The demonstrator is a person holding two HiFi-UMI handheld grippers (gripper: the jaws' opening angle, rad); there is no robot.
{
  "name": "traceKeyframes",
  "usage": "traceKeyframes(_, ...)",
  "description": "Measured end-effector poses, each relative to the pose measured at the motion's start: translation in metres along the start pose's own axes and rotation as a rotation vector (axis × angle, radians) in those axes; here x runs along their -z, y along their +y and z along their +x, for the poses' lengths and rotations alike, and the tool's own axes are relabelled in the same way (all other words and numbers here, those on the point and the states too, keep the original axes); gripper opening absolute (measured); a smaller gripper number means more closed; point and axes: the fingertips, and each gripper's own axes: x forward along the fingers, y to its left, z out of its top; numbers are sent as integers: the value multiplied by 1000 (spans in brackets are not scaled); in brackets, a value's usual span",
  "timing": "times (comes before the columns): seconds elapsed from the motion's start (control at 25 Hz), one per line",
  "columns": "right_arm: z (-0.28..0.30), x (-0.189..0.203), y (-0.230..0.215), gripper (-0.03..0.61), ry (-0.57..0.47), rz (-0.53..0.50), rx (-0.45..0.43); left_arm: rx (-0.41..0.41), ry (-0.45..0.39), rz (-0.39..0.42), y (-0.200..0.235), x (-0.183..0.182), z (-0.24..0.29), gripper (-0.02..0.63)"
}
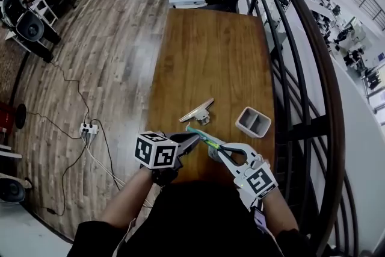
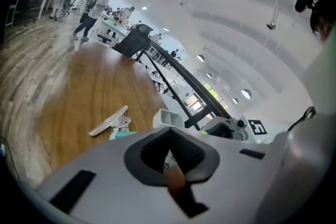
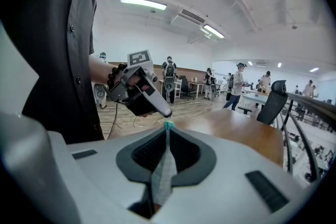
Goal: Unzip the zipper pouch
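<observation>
While the pouch (image 1: 203, 139) hangs, tray (image 1: 246, 126), clip (image 1: 197, 111) lie beyond.

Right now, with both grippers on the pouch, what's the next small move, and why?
Probably slide the left gripper along the teal pouch, away from the right gripper: left pinches a brown tab, likely the zipper pull; right clamps the pouch's edge.

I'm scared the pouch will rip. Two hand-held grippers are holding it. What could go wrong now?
The right hand-held gripper pinches only a thin fold of the pouch, so the cloth may slip out when the zipper is pulled. The left hand-held gripper is shut on a small brown tab, which could also slip free. The white clip and grey box lie nearby and might get bumped.
</observation>
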Motion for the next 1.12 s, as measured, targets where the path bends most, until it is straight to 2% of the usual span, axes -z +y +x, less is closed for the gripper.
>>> traceKeyframes(0.12, -2, 1, -3, 20, 1, -1, 6, -47, 0, 37, 6, 0, 0, 12)
traceKeyframes(0.32, -4, 5, -4, 19, 13, -33, 3, -50, 0, 20, 10, 0, -2, 12)
traceKeyframes(0.48, -3, 6, -3, 18, 15, -47, 1, -121, 12, 68, 24, 3, -6, 12)
traceKeyframes(0.6, -4, 6, -3, 18, 15, -43, 3, -108, 11, 51, 26, 5, -9, 12)
traceKeyframes(0.8, -4, 8, -2, 18, 22, -34, 5, -149, 30, 109, 31, 9, -8, 12)
traceKeyframes(0.92, -6, 9, -2, 18, 28, -56, 1, -159, 22, 94, 34, 9, -9, 11)
traceKeyframes(1.08, -13, 10, -12, 18, 14, -10, 39, -278, 17, 128, 61, 5, -25, 9)
traceKeyframes(1.12, -15, 11, -15, 18, 10, -1, 46, -279, 19, 132, 64, 4, -29, 9)
